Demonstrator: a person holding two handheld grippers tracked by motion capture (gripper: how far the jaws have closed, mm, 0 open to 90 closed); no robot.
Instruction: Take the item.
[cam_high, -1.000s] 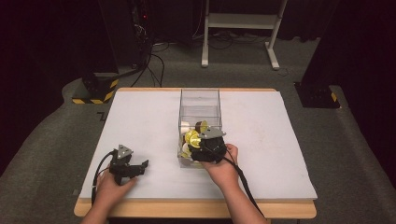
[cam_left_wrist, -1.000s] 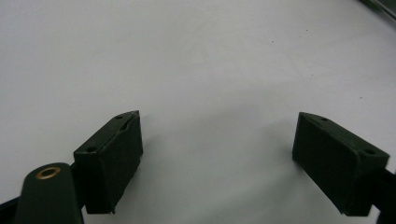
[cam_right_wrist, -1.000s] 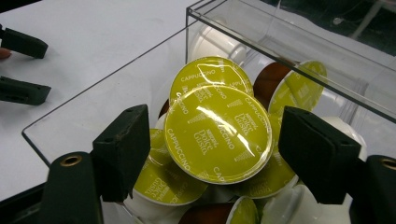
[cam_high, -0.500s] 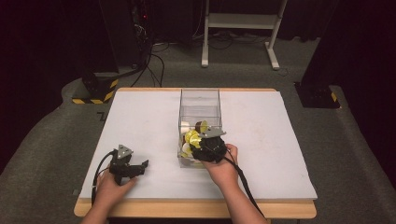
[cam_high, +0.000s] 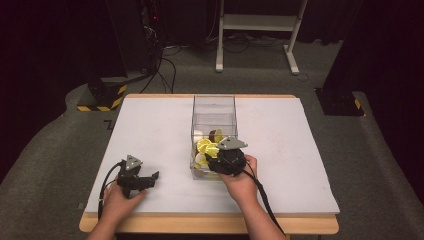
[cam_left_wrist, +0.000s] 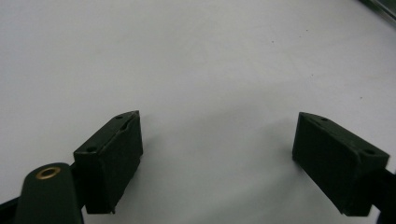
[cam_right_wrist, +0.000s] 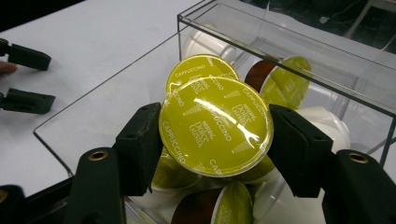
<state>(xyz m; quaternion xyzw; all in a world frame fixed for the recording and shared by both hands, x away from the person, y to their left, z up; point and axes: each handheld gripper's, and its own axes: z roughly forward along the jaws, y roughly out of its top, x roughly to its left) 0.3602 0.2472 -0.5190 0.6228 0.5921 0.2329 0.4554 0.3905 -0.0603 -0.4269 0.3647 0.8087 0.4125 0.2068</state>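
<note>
Right gripper view: capsule edges hidden behind gripping fingers.

Black hand-held gripper w/ brass screws, grey plate, cable

I see the clear box standing mid-table, its near end crowded with capsules. My right gripper is at that near end, one capsule between its jaws, above the others. My left gripper rests on the table well left of the box, near the front edge.
</note>
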